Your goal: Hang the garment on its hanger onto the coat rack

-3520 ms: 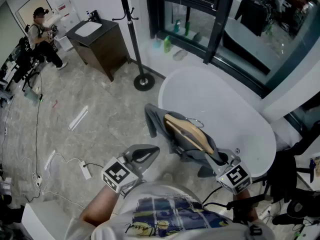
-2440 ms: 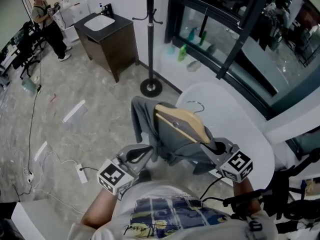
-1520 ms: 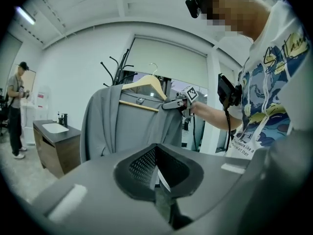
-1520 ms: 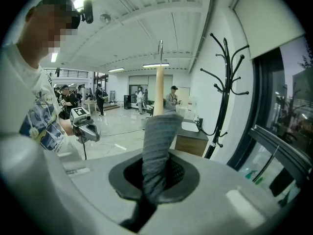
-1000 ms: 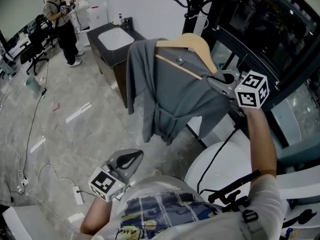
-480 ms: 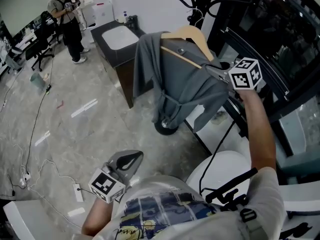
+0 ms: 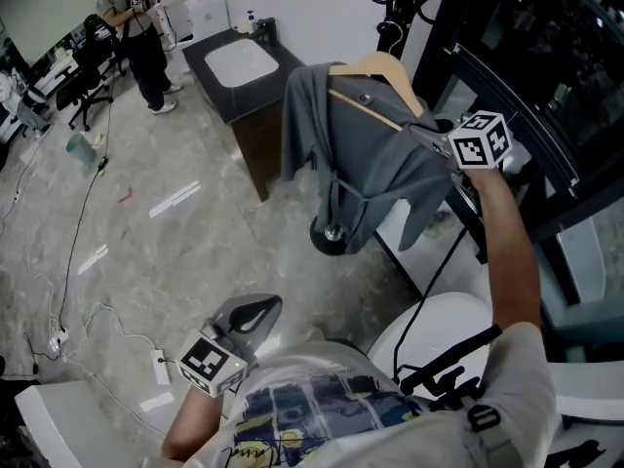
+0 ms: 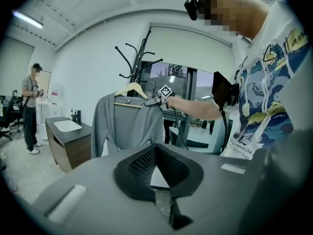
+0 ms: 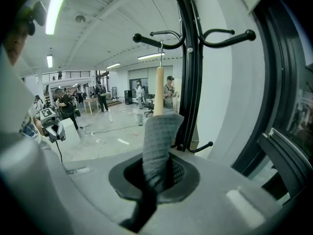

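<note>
Holding the garment (image 7: 363, 164) up on its hanger (image 7: 375, 69), my right tool (image 7: 421, 135) is clenching the near shoulder in the head view. The coat rack (image 7: 402, 8) is standing just beyond, and a sink cabinet (image 7: 239, 71) is sitting off to the left.

From the left gripper view, my left tool (image 8: 159, 180) is idling low, jaws together on nothing and well apart from the garment.

Along the right gripper view, grey fabric is filling the jaws and the hanger is running straight away from me. Its hook (image 9: 160, 45) is sitting just under a rack peg (image 9: 149, 37); I cannot tell if it is seated.
</note>
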The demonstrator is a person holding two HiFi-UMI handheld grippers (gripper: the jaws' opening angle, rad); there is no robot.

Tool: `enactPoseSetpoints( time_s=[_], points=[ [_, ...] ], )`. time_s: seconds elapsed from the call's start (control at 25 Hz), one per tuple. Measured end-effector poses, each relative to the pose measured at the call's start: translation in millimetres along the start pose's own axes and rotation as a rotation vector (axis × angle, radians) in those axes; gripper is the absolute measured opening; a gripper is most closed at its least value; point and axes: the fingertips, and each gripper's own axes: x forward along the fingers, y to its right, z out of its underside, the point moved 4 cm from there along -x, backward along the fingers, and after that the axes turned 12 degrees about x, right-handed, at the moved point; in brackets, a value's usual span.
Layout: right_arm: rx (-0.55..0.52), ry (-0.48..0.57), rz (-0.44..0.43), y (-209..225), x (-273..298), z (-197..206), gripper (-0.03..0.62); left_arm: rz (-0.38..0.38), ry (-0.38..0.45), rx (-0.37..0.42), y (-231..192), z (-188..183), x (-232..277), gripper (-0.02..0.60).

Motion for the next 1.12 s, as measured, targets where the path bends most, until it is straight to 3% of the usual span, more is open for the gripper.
enactPoseSetpoints(
  time_s=[0.56,0.76,1.0,1.12],
  points=[
    [0.0,0.016,0.007,12.7,12.6,2.5,0.011,-0.012,-0.018,-0.014,5.8,7.7,-14.1,0.003],
    [-0.023,0.04,0.085,12.4,11.7,1.6,0.048,-0.014,-0.025,-0.007,7.7,5.6,-26.7,0.003],
    [0.007,0.149,0.206,8.7,-17.4,-3.0,0.149,0.015,-0.009,0.004,16.9,13.2,-47.3,0.003],
    [0.026,0.21,0.288,-1.5,-40.9,3.5,0.149,0.038,-0.003,0.007,22.8,18.1,-61.9,0.003]
  ],
)
